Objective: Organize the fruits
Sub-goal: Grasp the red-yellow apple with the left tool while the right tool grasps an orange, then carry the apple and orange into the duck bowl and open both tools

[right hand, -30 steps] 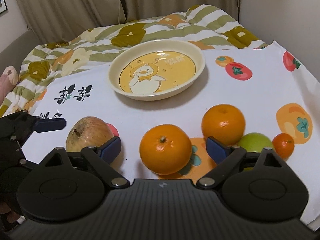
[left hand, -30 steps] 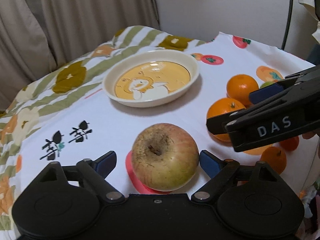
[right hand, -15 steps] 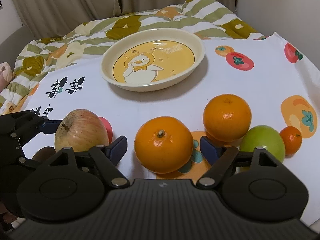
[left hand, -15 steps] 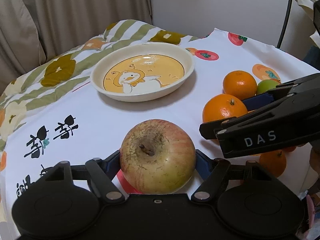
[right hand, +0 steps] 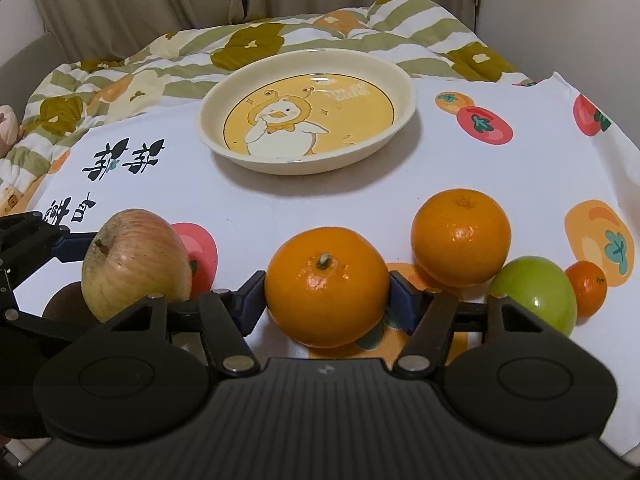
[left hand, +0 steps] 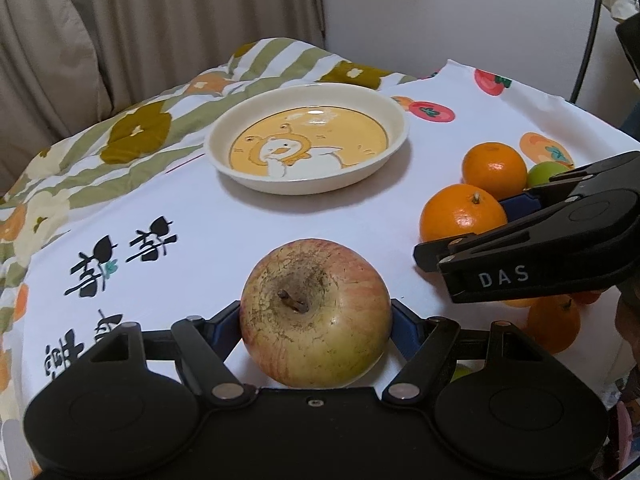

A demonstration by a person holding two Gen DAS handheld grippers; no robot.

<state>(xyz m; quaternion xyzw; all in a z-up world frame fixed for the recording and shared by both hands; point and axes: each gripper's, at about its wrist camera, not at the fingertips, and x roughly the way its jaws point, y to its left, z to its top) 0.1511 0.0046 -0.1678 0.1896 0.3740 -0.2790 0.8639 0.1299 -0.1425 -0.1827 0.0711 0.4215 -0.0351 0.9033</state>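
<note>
Apple (left hand: 316, 312) fills the lower middle of the left wrist view, stem end up, seated between the fingers of the left tongs (left hand: 316, 320), whose blue pads press on both its flanks, so the left tongs are pinching it. In the right wrist view the same apple shows at the lower left, and just right of it an orange (right hand: 326, 286) sits at the lower middle between the fingers of the right tongs (right hand: 326, 300); those jaws are closing at this moment, and the pads look to be meeting the orange's sides, though how firm the hold is I cannot tell. Further right lie a second orange (right hand: 460, 236), a green fruit (right hand: 534, 294) touching it, and a small mandarin (right hand: 586, 286) at the far right. Each held fruit is round, with no long axis to line up. The duck plate (right hand: 308, 110) stands straight ahead in the upper middle of both views, empty, well apart from the fruit on the printed cloth (right hand: 500, 184). It lies about equally far from both tongs, so the likely move is a lift and a forward carry.
</note>
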